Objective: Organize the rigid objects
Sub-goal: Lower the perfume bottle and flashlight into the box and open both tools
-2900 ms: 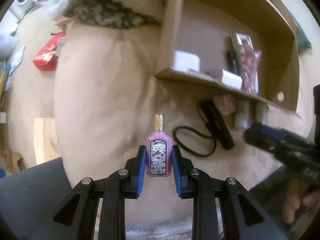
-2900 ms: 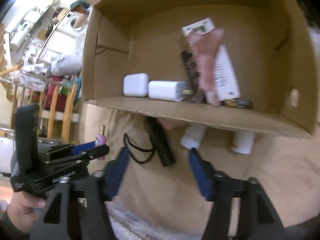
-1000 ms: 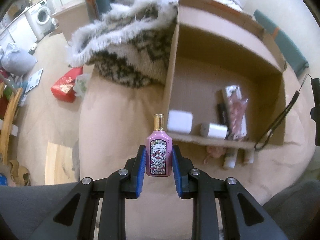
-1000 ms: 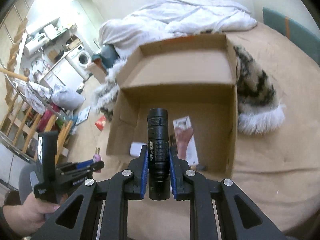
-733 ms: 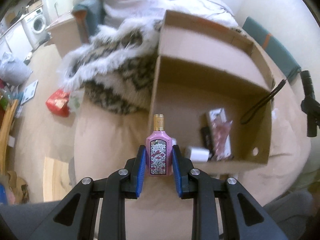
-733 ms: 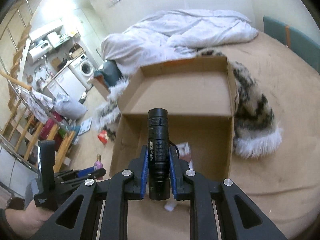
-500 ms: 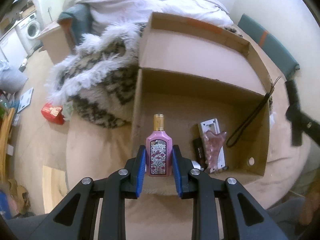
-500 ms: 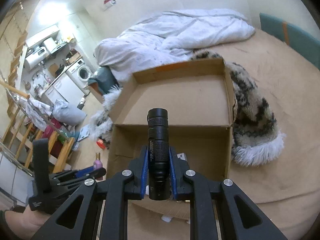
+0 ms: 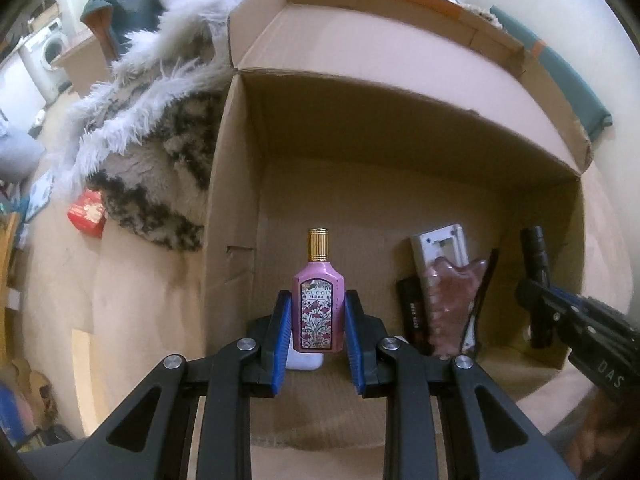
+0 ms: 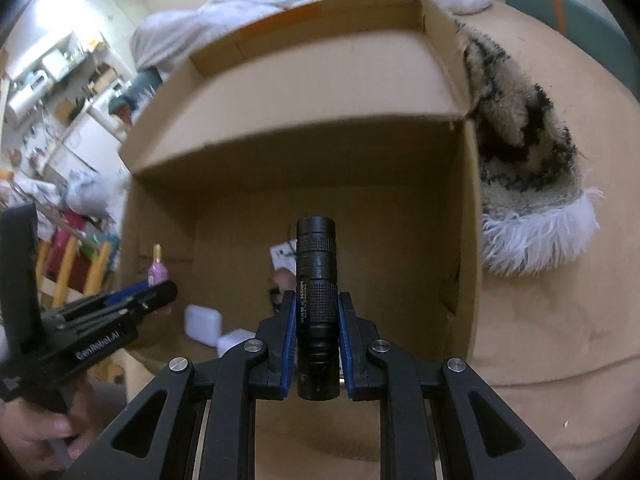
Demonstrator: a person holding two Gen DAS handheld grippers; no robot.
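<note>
perfume bottle point(image 9: 318, 306) upright between left claw point(image 9: 318, 334) pads

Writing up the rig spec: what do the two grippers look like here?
Both alike: black angular linkage arms with triangular cut-outs and silver pivot screws, blue pads lining the fingers. Left gripper carries white "GenRobot.AI" lettering on its side; right gripper shows partial white letters "DAS". No cables or sleeves visible.

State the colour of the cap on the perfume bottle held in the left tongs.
Gold, ribbed cap on the pink perfume bottle; clearest in the left wrist view.
</note>
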